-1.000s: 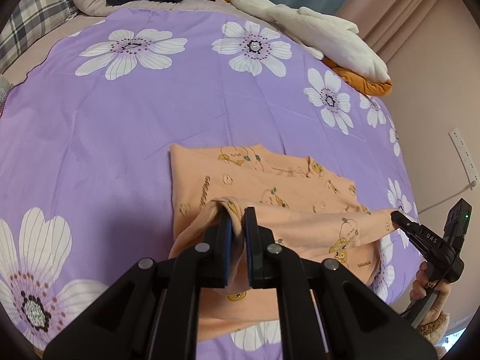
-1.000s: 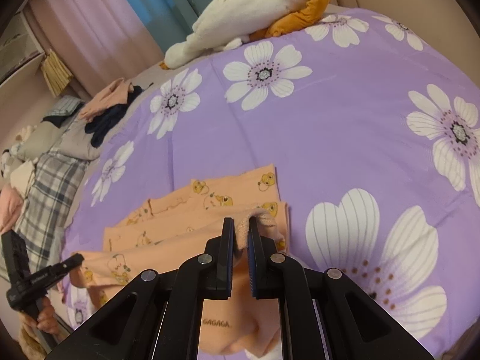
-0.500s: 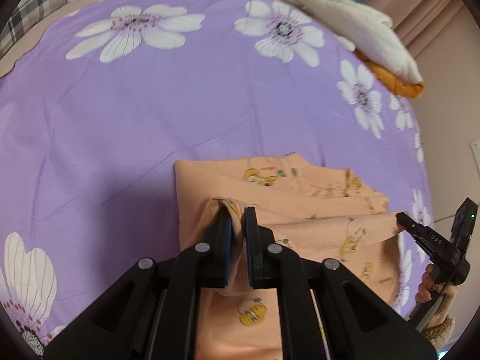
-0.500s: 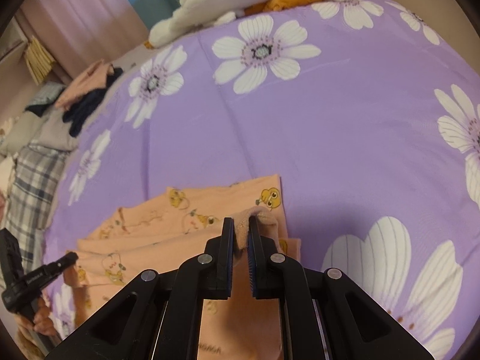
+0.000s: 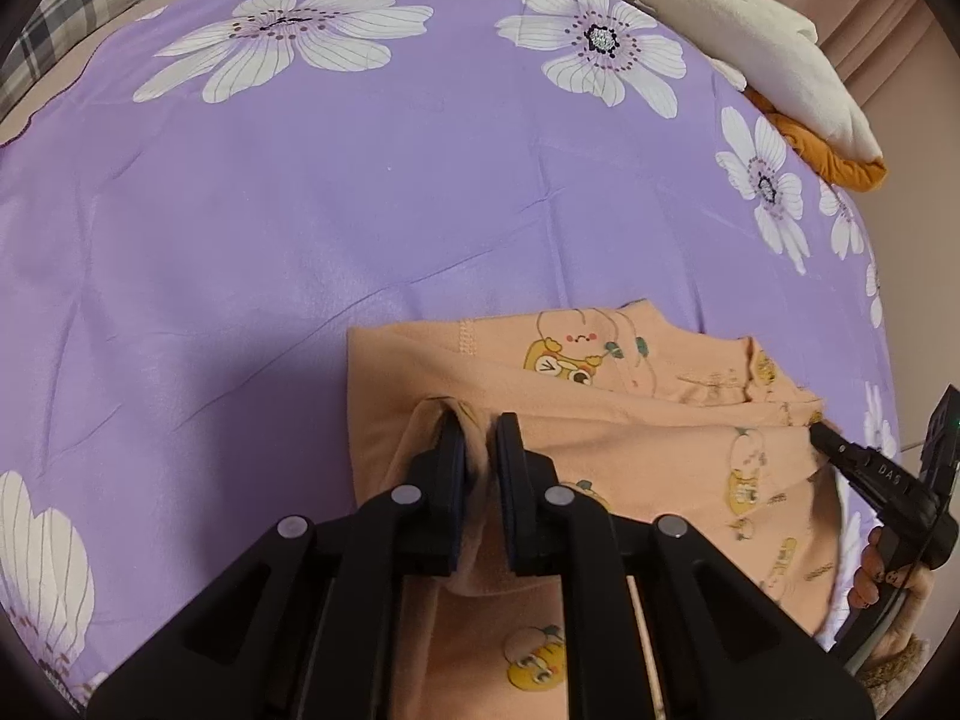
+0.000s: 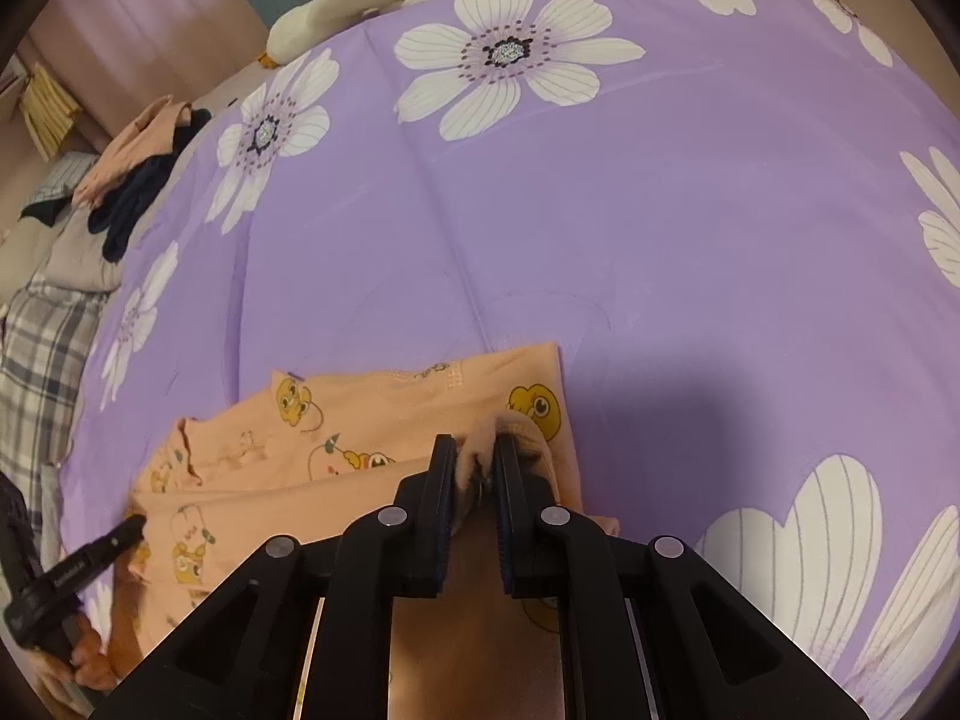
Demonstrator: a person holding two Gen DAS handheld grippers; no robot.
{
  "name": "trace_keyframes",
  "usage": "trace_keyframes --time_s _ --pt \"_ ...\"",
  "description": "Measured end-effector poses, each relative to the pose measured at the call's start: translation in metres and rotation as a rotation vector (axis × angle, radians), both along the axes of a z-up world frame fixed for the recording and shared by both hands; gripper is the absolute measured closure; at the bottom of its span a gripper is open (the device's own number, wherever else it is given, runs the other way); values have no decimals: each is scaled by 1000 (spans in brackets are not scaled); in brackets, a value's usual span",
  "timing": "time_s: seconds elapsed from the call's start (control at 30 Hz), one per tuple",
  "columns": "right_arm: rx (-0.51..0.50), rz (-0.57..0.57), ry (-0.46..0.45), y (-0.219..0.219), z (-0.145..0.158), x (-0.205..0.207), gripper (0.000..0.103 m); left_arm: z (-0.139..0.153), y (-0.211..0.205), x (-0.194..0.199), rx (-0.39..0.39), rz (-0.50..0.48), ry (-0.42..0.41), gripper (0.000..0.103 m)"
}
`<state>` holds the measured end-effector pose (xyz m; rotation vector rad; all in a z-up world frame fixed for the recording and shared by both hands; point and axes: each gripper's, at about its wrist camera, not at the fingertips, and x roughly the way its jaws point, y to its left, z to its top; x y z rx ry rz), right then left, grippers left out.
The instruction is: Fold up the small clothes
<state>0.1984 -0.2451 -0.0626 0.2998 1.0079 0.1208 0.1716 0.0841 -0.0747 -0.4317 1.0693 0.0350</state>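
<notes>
A peach garment (image 5: pixel 600 372) printed with yellow cartoon animals lies partly folded on the purple flowered bedspread (image 5: pixel 360 210). My left gripper (image 5: pixel 477 444) has the left corner of its near edge bunched between its pads; the jaws are opening and the cloth still fills the gap. My right gripper (image 6: pixel 474 456) is shut on the right corner of the same garment (image 6: pixel 360 414). Both corners are held low over the lying layer. Each wrist view shows the other gripper at the cloth's far end: the right gripper (image 5: pixel 819 435) and the left gripper (image 6: pixel 135 525), each with a hand behind it.
A white plush over an orange cloth (image 5: pixel 750 42) lies at the bed's far right. A heap of dark and pink clothes (image 6: pixel 132 180) and a plaid pillow (image 6: pixel 36 348) sit at the far left. Bare bedspread (image 6: pixel 600 210) stretches beyond the garment.
Both grippers carried the near edge forward and down over the lying part of the garment. The gap between the left fingers has widened slightly.
</notes>
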Motion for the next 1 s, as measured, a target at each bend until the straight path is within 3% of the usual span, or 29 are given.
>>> trace_keyframes --time_s 0.07,0.17,0.2,0.33,0.43,0.47,0.57,0.8,1.0 --pt "-12 17 -3 -1 7 -4 89 12 1 -8 -4 6 -23 83" --pt "-38 19 -50 -5 24 -16 54 36 4 -28 14 27 -87 58" --pt "-38 21 -74 -7 30 -22 53 42 6 -35 6 27 -106 54" --pt "-37 71 -108 -6 42 -42 53 51 -1 -62 -61 -39 -119 56" --pt "-80 123 -88 6 35 -50 55 43 -18 -73 -69 -100 -83 74" --pt "-94 139 -80 9 30 -51 61 39 -22 -74 -71 -115 -68 79" --pt "-126 162 -35 20 15 -46 69 23 -33 -68 -61 -140 -32 86" --pt "-146 171 -21 35 2 -15 69 3 -29 -27 -48 -99 -17 87" --pt "-131 154 -37 40 3 12 69 6 -17 7 -40 -34 -65 86"
